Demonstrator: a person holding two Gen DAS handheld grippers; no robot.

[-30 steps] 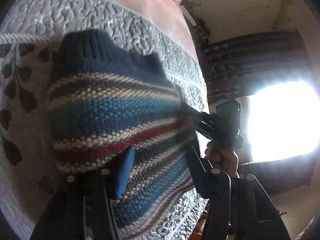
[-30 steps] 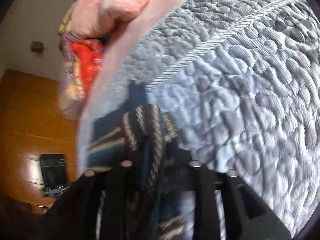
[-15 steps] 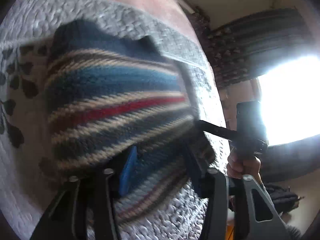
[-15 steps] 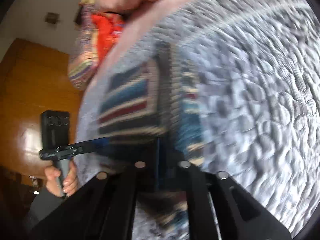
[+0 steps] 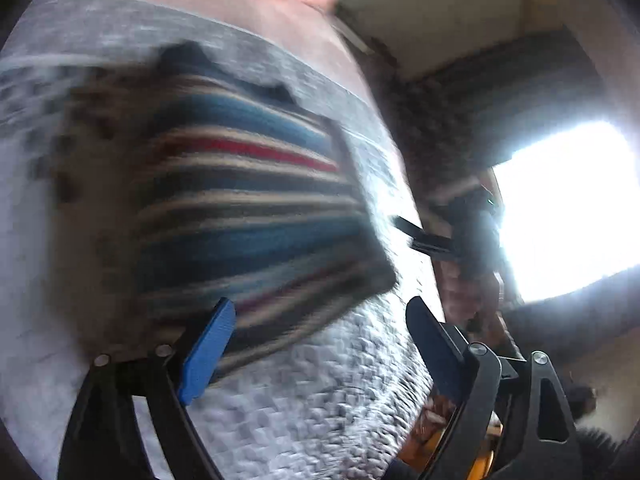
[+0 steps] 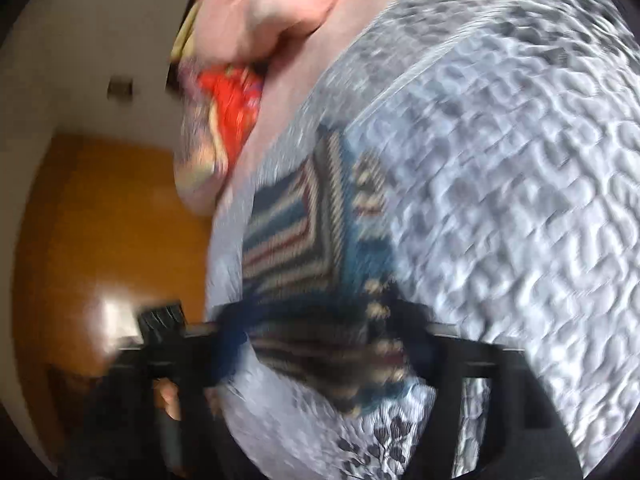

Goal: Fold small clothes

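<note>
Only L view: window [image 5: 568, 208]; striped sweater [image 5: 248, 216] on quilt [image 5: 320, 400], L gripper [image 5: 320, 320] & R gripper [image 6: 324, 344] both agape.

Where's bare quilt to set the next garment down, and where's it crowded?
Free: grey quilt right of the striped sweater in the right wrist view; also the strip nearest the left gripper. Crowded: the pink pillow end and the red bundle.

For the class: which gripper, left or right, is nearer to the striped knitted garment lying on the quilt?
Too close to call. The left gripper is open at the striped garment's near edge; the right gripper straddles another edge, open. Blur hides contact.
</note>
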